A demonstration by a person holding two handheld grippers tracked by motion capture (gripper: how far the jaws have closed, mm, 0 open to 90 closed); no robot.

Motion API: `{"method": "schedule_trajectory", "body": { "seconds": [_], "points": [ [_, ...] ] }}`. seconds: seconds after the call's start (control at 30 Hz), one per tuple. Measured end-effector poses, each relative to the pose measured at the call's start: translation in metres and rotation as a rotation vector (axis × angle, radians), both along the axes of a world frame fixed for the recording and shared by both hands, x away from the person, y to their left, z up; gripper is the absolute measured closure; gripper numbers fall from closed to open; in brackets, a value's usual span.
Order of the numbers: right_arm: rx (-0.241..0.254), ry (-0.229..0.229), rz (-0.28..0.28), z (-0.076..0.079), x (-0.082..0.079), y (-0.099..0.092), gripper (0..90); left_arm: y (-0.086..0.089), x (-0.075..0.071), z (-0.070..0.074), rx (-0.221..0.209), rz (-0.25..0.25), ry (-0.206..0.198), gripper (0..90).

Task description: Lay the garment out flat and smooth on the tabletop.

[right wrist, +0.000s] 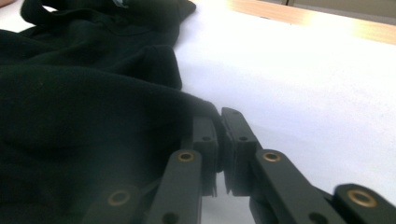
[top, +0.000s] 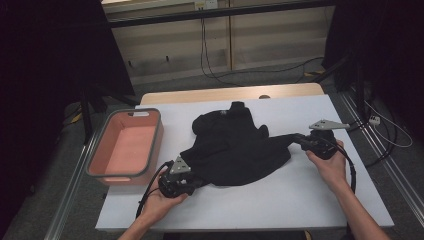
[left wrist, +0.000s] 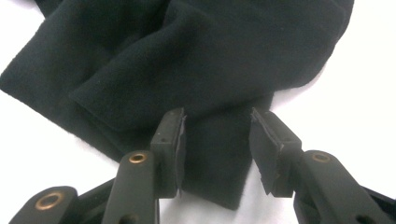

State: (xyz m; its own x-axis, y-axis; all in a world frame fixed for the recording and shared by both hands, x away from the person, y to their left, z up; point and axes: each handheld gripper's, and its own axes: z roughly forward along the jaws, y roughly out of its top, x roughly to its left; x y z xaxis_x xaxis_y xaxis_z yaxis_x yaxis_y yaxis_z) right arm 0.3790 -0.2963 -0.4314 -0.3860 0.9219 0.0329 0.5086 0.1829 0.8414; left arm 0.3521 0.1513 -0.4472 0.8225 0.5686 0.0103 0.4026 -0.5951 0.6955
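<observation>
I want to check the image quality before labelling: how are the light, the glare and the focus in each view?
High view: dim, the surroundings nearly black, the black garment showing little detail on the white table. Left gripper view: bright, the table washed out white, the cloth edges and jaws fairly sharp. Right gripper view: the near cloth at left is blurred and hazy, the table is overexposed.

A white table (top: pixel 280 200) with a wooden far edge stands on a grey floor (top: pixel 60 200). Behind it runs a pale panelled wall (top: pixel 260 40) with black cables (top: pixel 210 65) hanging down. Dark curtains (top: pixel 45 75) flank both sides. The light is dim.
</observation>
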Motion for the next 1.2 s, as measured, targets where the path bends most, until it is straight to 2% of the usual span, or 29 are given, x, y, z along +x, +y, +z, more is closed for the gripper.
{"method": "schedule_trajectory", "body": {
  "seconds": [0.1, 0.13, 0.17, 0.2, 0.23, 0.27, 0.4, 0.47, 0.5, 0.53, 0.6, 0.63, 0.67, 0.77, 0.8, 0.83, 0.9, 0.93, 0.97, 1.0, 1.07, 1.1, 1.2],
  "points": [
    [-0.012, 0.007, 0.002, -0.003, 0.004, 0.004, 81.8, -0.001, 0.001, -0.002, 0.011, -0.004, 0.003, 57.1],
    [-0.027, 0.011, 0.008, -0.006, 0.008, 0.009, 81.4, -0.002, 0.002, -0.003, 0.010, -0.005, 0.008, 60.4],
    [-0.032, 0.015, 0.009, -0.006, 0.010, 0.011, 81.3, -0.002, 0.002, -0.003, 0.010, -0.005, 0.008, 65.8],
    [-0.037, 0.017, 0.014, -0.007, 0.013, 0.013, 81.3, -0.003, 0.004, -0.002, 0.002, -0.008, 0.024, 74.9],
    [-0.037, 0.017, 0.014, -0.007, 0.013, 0.013, 81.3, -0.003, 0.004, -0.002, 0.002, -0.008, 0.024, 83.4],
    [-0.044, 0.018, 0.012, -0.008, 0.016, 0.016, 81.3, -0.002, 0.006, -0.001, -0.001, -0.013, 0.035, 87.3],
    [-0.052, 0.019, 0.011, -0.007, 0.020, 0.017, 81.0, 0.002, 0.005, 0.005, -0.025, -0.011, 0.039, 89.0],
    [-0.047, 0.014, -0.001, -0.005, 0.024, 0.014, 80.8, 0.009, 0.004, 0.012, -0.064, -0.010, 0.044, 89.2],
    [-0.047, 0.016, -0.002, -0.005, 0.026, 0.014, 80.8, 0.017, 0.002, 0.019, -0.116, 0.003, 0.070, 89.2],
    [-0.047, 0.016, -0.002, -0.005, 0.026, 0.014, 80.8, 0.017, 0.002, 0.019, -0.116, 0.003, 0.070, 89.2],
    [-0.051, 0.022, 0.000, -0.007, 0.031, 0.014, 80.8, 0.024, -0.001, 0.027, -0.150, 0.020, 0.059, 89.3],
    [-0.051, 0.022, 0.000, -0.007, 0.031, 0.014, 80.8, 0.024, -0.001, 0.027, -0.150, 0.020, 0.059, 89.3],
    [-0.047, 0.027, 0.004, -0.007, 0.035, 0.017, 81.5, 0.026, 0.001, 0.030, -0.172, 0.041, 0.056, 89.3],
    [-0.059, 0.024, 0.008, -0.006, 0.039, 0.020, 81.3, 0.026, 0.006, 0.031, -0.171, 0.059, 0.050, 89.3],
    [-0.060, 0.025, 0.005, -0.008, 0.042, 0.021, 80.5, 0.024, 0.014, 0.026, -0.108, 0.078, 0.020, 89.2],
    [-0.064, 0.034, 0.001, -0.010, 0.044, 0.021, 79.6, 0.024, 0.014, 0.026, -0.108, 0.078, 0.020, 89.2],
    [-0.066, 0.041, 0.000, -0.012, 0.044, 0.020, 77.9, 0.024, 0.021, 0.018, -0.075, 0.093, 0.034, 89.2],
    [-0.069, 0.057, -0.006, -0.015, 0.044, 0.019, 71.2, 0.023, 0.026, 0.013, -0.047, 0.106, 0.037, 89.2],
    [-0.069, 0.057, -0.006, -0.015, 0.044, 0.019, 71.2, 0.023, 0.026, 0.013, -0.047, 0.106, 0.037, 89.2],
    [-0.064, 0.057, -0.023, -0.016, 0.042, 0.016, 64.5, 0.022, 0.028, 0.011, -0.036, 0.112, 0.038, 89.2],
    [-0.040, 0.054, -0.039, -0.014, 0.038, 0.010, 58.8, 0.022, 0.031, 0.008, -0.024, 0.119, 0.046, 89.1],
    [-0.040, 0.054, -0.039, -0.014, 0.038, 0.010, 58.8, 0.022, 0.031, 0.008, -0.024, 0.119, 0.046, 89.1],
    [-0.016, 0.043, -0.025, -0.010, 0.023, 0.002, 57.5, 0.023, 0.028, 0.007, -0.016, 0.111, 0.044, 88.9]
  ]
}}
